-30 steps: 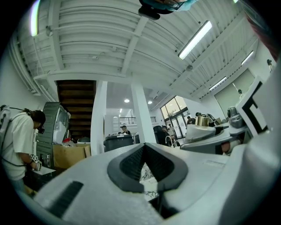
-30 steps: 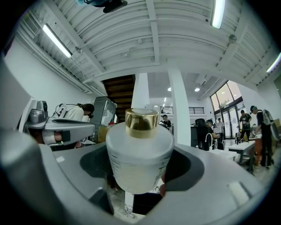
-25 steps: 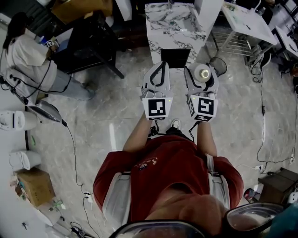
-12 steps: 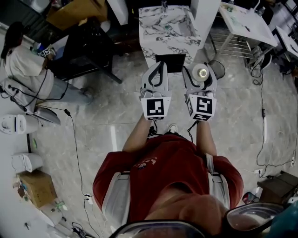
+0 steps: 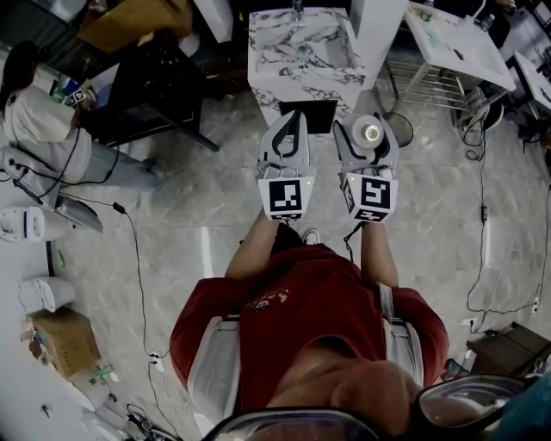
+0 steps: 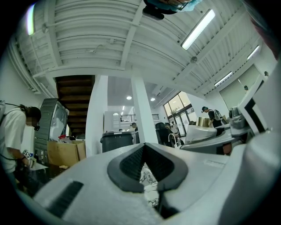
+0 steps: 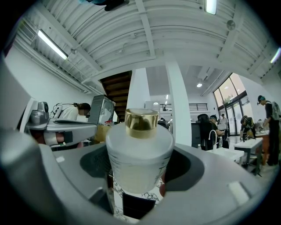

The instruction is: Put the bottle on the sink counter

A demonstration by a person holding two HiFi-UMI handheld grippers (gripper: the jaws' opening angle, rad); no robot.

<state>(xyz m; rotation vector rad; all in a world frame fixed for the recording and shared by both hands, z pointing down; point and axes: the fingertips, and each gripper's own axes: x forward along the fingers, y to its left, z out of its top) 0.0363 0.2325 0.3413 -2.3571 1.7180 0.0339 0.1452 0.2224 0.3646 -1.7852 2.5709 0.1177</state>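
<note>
In the head view my right gripper [image 5: 368, 131] is shut on a white frosted bottle [image 5: 373, 133] with a gold cap, held upright at chest height. The right gripper view shows that bottle [image 7: 139, 160] filling the space between the grey fingers [image 7: 66, 176], with its cap [image 7: 141, 121] on top. My left gripper [image 5: 292, 121] hangs beside it to the left, shut with nothing in it; its dark pads [image 6: 127, 165] meet at the tip. The marble sink counter [image 5: 293, 56] stands just ahead of both grippers, with a faucet [image 5: 297, 9] at its far edge.
A black panel [image 5: 308, 114] hangs on the counter's front. A wire basket [image 5: 403, 125] stands on the floor at the right of the counter, below a white table [image 5: 456, 39]. A seated person [image 5: 39, 112] and a black table [image 5: 159, 73] are at the left. Cables [image 5: 133, 258] trail over the floor.
Both grippers have moved forward together toward the marble counter, the bottle still in the right one. The counter now lies closer to the fingertips.
</note>
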